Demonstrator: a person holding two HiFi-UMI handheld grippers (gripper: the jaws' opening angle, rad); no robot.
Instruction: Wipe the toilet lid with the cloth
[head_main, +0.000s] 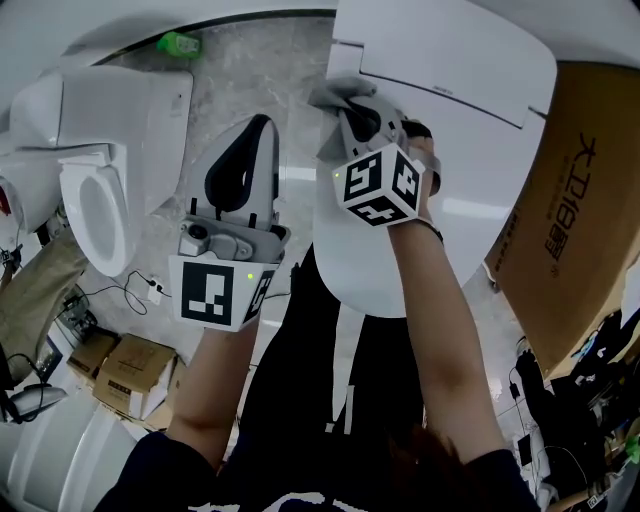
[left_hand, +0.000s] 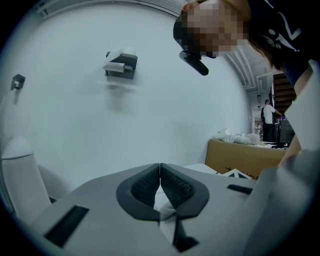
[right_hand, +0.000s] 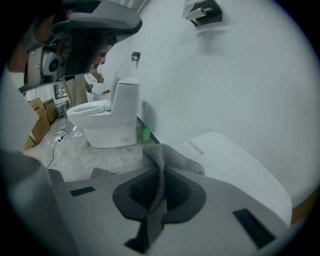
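Right tongs (right_hand: 159, 192) clamped on the grey cloth (right_hand: 174, 158). The jaws are nearly together, with fabric pinched between the pads. The rest of the cloth bunches out past the tips and sits at the far end of the white toilet lid (head_main: 372, 268), by the tank. Left tongs (left_hand: 160, 172) closed tip to tip, nothing in them. They are held left of the lid, apart from it, over the floor. Second toilet (head_main: 98, 190) and green bottle (head_main: 178, 43) well left of the lid, cardboard box (head_main: 575, 230) to its right.
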